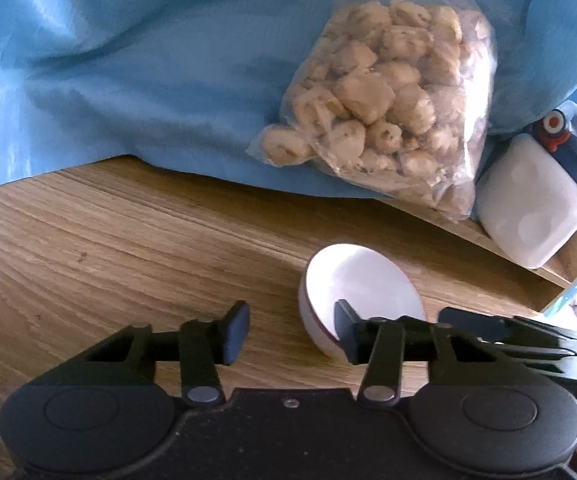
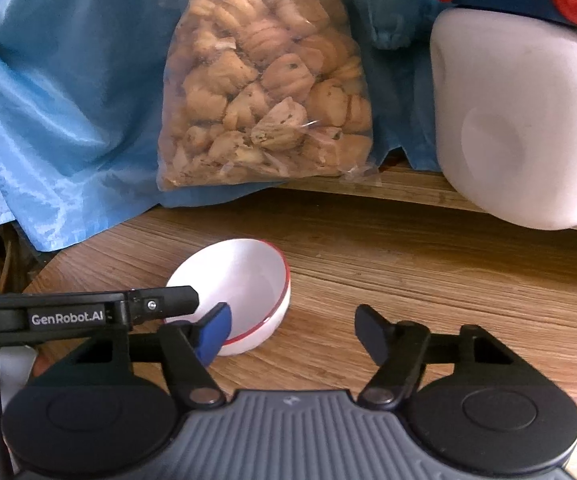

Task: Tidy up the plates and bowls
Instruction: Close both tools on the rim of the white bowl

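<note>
You are at the pick-up step: the white red-rimmed bowl [image 2: 244, 300] sits alone on the wooden desk [image 2: 428, 280], between your two tools. The left gripper [image 1: 292, 332] and the right gripper [image 2: 292, 330] both stand part-open around bare desk, holding nothing, each with one pad by the bowl. Next, I judge, one pair of jaws must straddle the rim before closing.

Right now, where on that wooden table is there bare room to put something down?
The table is bare left of the white bowl, up to the blue cloth. It is also bare right of the bowl, below the white container. The back is crowded by the biscuit bag.
</note>
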`<action>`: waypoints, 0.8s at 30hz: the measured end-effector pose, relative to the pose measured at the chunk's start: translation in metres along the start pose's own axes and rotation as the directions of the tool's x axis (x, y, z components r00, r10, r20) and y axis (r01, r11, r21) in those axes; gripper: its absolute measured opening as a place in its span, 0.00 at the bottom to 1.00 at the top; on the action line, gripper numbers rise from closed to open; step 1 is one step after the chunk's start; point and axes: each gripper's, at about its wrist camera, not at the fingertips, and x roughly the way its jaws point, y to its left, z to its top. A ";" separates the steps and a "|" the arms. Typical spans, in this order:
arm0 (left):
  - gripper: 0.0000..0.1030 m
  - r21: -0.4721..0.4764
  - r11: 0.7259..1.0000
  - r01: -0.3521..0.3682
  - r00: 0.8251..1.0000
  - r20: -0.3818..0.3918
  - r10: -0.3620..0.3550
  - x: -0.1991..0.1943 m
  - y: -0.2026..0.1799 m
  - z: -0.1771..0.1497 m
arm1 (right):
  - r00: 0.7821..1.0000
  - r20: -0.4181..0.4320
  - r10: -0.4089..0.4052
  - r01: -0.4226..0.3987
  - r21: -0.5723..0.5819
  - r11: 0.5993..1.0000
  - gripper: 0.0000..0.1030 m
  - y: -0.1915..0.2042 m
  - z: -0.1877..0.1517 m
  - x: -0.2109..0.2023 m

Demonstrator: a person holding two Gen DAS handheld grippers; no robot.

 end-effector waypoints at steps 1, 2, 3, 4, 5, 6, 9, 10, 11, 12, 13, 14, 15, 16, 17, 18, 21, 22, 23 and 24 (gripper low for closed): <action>0.37 -0.001 1.000 0.015 1.000 0.000 -0.015 0.000 -0.001 -0.001 | 1.000 -0.001 0.009 -0.009 0.004 1.000 0.69 0.000 0.000 0.001; 0.33 -0.006 1.000 0.022 1.000 0.001 -0.022 -0.003 -0.004 -0.002 | 1.000 -0.003 0.019 -0.019 0.011 1.000 0.67 0.000 -0.001 0.002; 0.30 -0.007 1.000 0.028 1.000 0.002 -0.028 -0.003 -0.005 -0.002 | 1.000 -0.004 0.031 -0.031 0.020 0.999 0.66 0.000 -0.001 0.003; 0.27 -0.006 0.999 0.034 0.999 0.004 -0.034 -0.004 -0.006 -0.003 | 0.999 -0.005 0.040 -0.040 0.025 0.999 0.62 -0.002 -0.001 0.003; 0.22 -0.010 0.999 0.046 0.999 0.004 -0.046 -0.004 -0.007 -0.003 | 0.999 -0.005 0.051 -0.050 0.030 0.998 0.58 -0.003 -0.001 0.004; 0.20 -0.014 0.999 0.052 0.999 0.002 -0.052 -0.002 -0.007 -0.003 | 0.998 -0.006 0.063 -0.063 0.036 0.997 0.55 -0.004 -0.001 0.004; 0.17 -0.007 0.999 0.053 0.999 0.002 -0.053 0.000 -0.011 -0.003 | 0.994 -0.019 0.106 -0.105 0.063 0.993 0.43 -0.008 -0.001 0.008; 0.16 -0.010 0.998 0.056 0.998 0.002 -0.056 0.001 -0.011 -0.004 | 0.993 -0.025 0.115 -0.113 0.068 0.991 0.42 -0.008 -0.001 0.009; 0.15 -0.016 0.998 0.058 0.998 -0.001 -0.059 0.001 -0.011 -0.004 | 0.992 -0.031 0.123 -0.120 0.073 0.990 0.41 -0.008 -0.002 0.010; 0.14 -0.019 0.998 0.062 0.998 -0.002 -0.062 0.001 -0.011 -0.004 | 0.990 -0.038 0.135 -0.132 0.078 0.988 0.40 -0.008 -0.002 0.012; 0.13 -0.021 0.998 0.062 0.998 -0.004 -0.062 0.001 -0.010 -0.004 | 0.987 -0.044 0.153 -0.148 0.089 0.985 0.34 -0.009 -0.002 0.014; 0.13 -0.022 0.998 0.061 0.998 -0.005 -0.061 0.001 -0.011 -0.005 | 0.986 -0.047 0.158 -0.153 0.098 0.983 0.32 -0.010 -0.002 0.014; 0.12 -0.020 0.998 0.059 0.998 -0.007 -0.059 -0.001 -0.010 -0.005 | 0.987 -0.046 0.155 -0.150 0.098 0.984 0.31 -0.009 -0.002 0.014; 0.12 -0.019 0.998 0.055 0.998 -0.007 -0.055 -0.001 -0.011 -0.006 | 0.988 -0.046 0.149 -0.144 0.096 0.985 0.30 -0.009 -0.002 0.012; 0.12 -0.019 0.999 0.049 0.999 -0.008 -0.049 -0.002 -0.013 -0.006 | 0.988 -0.047 0.146 -0.141 0.094 0.986 0.29 -0.009 -0.002 0.012; 0.11 -0.019 0.999 0.045 0.999 -0.008 -0.045 -0.003 -0.013 -0.007 | 0.988 -0.050 0.145 -0.140 0.094 0.986 0.29 -0.008 -0.002 0.011; 0.11 -0.021 0.999 0.046 0.999 0.003 -0.046 -0.010 -0.016 -0.009 | 0.987 -0.043 0.154 -0.149 0.101 0.984 0.29 -0.004 -0.004 0.005; 0.11 -0.025 0.998 0.051 0.999 0.007 -0.051 -0.013 -0.017 -0.010 | 0.987 -0.035 0.158 -0.154 0.103 0.983 0.29 -0.003 -0.005 0.001; 0.11 -0.026 0.998 0.055 0.998 0.011 -0.055 -0.016 -0.017 -0.010 | 0.986 -0.019 0.165 -0.162 0.102 0.982 0.29 -0.002 -0.005 -0.002; 0.11 -0.024 0.998 0.058 0.998 0.016 -0.058 -0.019 -0.018 -0.009 | 0.986 -0.011 0.167 -0.165 0.104 0.981 0.29 -0.001 -0.005 -0.005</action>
